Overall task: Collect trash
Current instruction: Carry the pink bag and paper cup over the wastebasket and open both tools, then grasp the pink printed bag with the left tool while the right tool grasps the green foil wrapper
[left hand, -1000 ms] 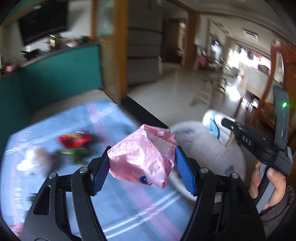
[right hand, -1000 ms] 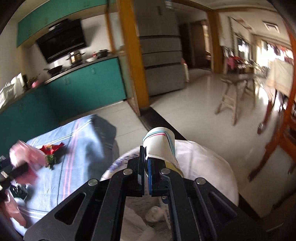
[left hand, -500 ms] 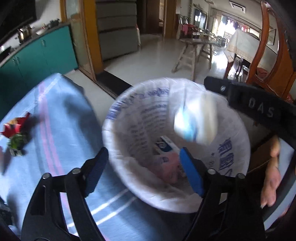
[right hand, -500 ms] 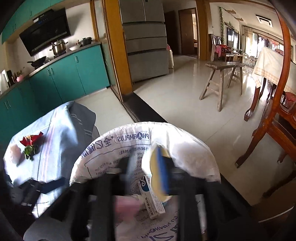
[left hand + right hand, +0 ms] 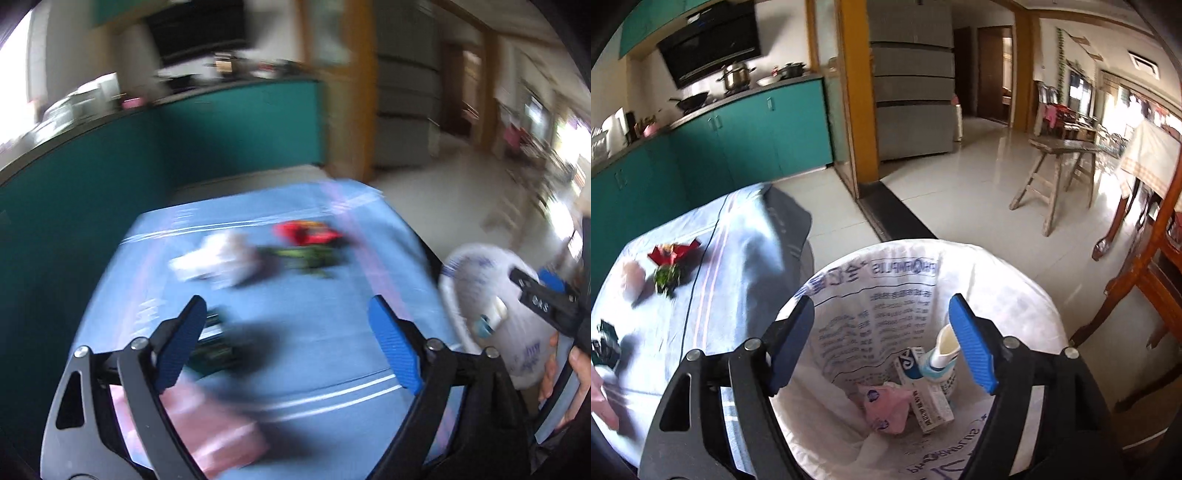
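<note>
Blue striped cloth fills the left wrist view and serves as the landmark: the left gripper hangs over its near part with blue-padded jaws opening and nothing between them. On the cloth, far from the camera, lie one crumpled white tissue, one red wrapper and one green leafy scrap just beside it; a dark item sits by the left pad and a pink piece lies at the cloth's near edge, both too blurred to name. Off the cloth's right edge stands the white printed sack-lined bin, with the right gripper over it. From the right wrist view, the right gripper hovers above the bin's rim, its jaws opening and empty; the bin stands just right of the cloth. Inside lie three pieces: one pink crumpled bag, one white carton box and one white paper cup with a blue band. The drop looks finished, so I judge the step in hand to be fetching more trash from the cloth. To do that well, each gripper should come down with its jaws wide astride a single piece, close fully before lifting, and release only once well inside the rim.
</note>
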`<state>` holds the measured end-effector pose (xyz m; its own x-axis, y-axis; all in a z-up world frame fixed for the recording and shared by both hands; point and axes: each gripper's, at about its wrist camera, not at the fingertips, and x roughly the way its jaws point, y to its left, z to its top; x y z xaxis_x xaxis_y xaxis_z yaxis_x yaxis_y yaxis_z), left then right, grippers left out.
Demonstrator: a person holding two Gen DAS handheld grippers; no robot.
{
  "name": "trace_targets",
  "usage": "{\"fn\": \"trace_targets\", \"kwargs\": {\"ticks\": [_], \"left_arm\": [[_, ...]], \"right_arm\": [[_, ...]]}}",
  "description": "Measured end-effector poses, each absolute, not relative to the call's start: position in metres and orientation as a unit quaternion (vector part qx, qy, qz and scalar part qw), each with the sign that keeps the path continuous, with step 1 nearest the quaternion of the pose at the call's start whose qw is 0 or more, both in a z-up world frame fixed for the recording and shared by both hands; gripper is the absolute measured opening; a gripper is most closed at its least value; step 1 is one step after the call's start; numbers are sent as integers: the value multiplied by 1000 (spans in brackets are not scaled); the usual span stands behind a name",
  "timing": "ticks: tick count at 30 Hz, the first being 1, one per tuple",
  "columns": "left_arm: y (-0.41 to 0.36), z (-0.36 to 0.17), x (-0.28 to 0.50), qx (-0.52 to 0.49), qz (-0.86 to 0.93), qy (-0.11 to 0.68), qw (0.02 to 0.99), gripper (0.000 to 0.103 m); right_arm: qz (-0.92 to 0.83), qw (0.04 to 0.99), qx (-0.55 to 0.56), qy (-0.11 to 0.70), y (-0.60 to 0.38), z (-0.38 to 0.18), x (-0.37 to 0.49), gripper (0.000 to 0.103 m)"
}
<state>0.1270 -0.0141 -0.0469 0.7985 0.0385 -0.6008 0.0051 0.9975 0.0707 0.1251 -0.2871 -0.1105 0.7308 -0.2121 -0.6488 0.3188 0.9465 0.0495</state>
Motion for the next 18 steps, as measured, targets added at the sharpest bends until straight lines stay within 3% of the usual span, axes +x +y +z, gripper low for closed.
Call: {"fn": "trace_targets", "kwargs": {"ticks": [4,8,12,18], "left_arm": [[59,-44,95,-12,126,311,942,91],[102,-57,90,-60,126,359,923,91],[111,-82,101,-91,84,416,901,91],[91,-107,117,-82,45,435,895,91]], "right_arm": [[-136,925,73,347,-279,-112,131,74],[-133,920,70,362,-270,-118,137,74],[-125,921,69,362,-259,-120,140,74],[-98,926,61,360,-244,-121,142,74]]}}
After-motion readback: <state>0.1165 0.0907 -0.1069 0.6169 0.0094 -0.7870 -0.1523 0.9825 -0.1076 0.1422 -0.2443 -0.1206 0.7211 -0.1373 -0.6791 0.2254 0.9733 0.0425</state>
